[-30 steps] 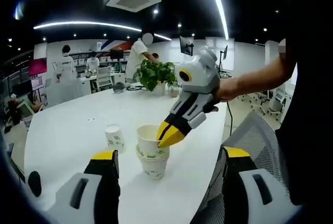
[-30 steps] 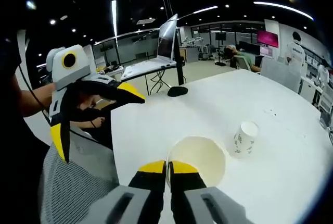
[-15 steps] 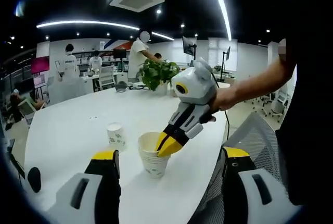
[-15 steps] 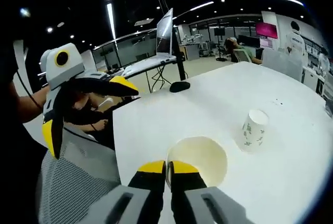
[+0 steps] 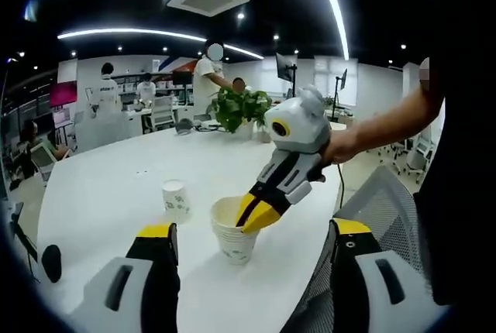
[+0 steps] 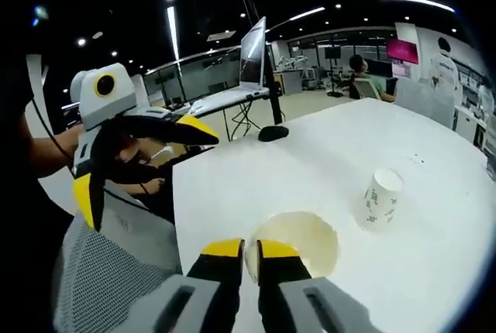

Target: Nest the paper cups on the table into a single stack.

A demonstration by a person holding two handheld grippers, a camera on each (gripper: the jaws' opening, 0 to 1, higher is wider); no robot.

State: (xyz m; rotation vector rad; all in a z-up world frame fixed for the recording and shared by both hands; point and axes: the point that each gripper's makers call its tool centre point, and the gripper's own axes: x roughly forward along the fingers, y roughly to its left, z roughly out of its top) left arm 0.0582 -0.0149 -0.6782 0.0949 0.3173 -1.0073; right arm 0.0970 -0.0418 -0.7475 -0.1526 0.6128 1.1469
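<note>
Right tongs closed on rim of cup stack, left tongs wide apart, single cup upside down on white table

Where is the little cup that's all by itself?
In the left gripper view, the lone cup stands on the white table, just left of the cup stack that the right gripper pinches.

Nested white cup stack stands upright near a lone upright cup.
</note>
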